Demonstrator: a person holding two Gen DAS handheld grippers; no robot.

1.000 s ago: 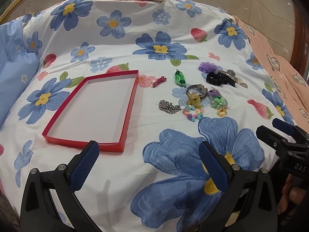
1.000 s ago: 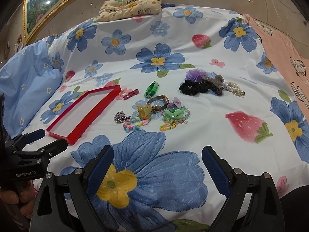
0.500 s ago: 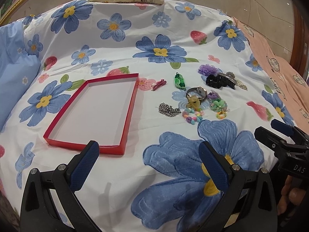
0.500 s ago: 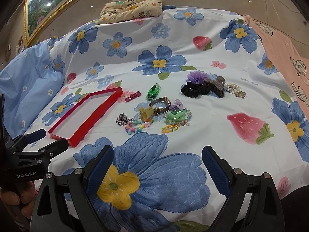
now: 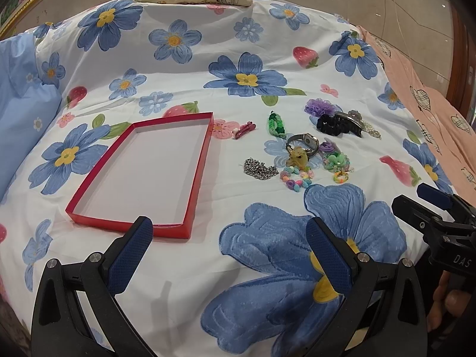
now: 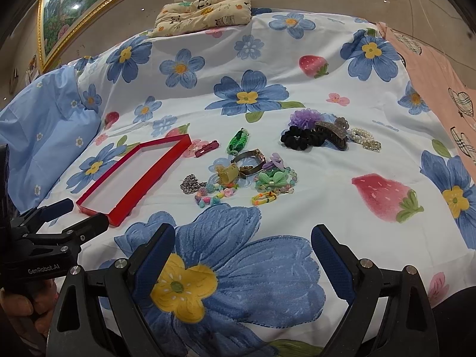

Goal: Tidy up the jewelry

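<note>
**newbie_op:** Since both claws look idle, how far along am I, honestly?

**bench_vet:** Basically at zero, I'd say. Your red tray is lying on the bed sheet with nothing in it, over on the left. Every bit of jewelry is sitting loose on the sheet to the right of it: the silver chain, the watch, the bead bracelet, the green braided band, the little red clip, and farther right the black scrunchie, the hair claw and the pearl string. So all of it is left to move.

**newbie_op:** And the claws?

**bench_vet:** Your left gripper is spread wide with nothing between the pads, hanging over the near part of the sheet, just by the tray's near rim. Your right gripper is the same deal: wide open, empty, over the big blue flower print, well short of the pile.

**newbie_op:** Room to work?

**bench_vet:** Plenty. Between you and the pile it's bare sheet, and the strip between tray and jewelry is clear too. Watch the tray's raised rim when you cross over it, and the middle pieces are bunched up touching each other, so you'll probably snag a neighbour there. I'd guess the chain or the clip is the easy first grab, since they sit nearest the tray and a bit apart.
</note>
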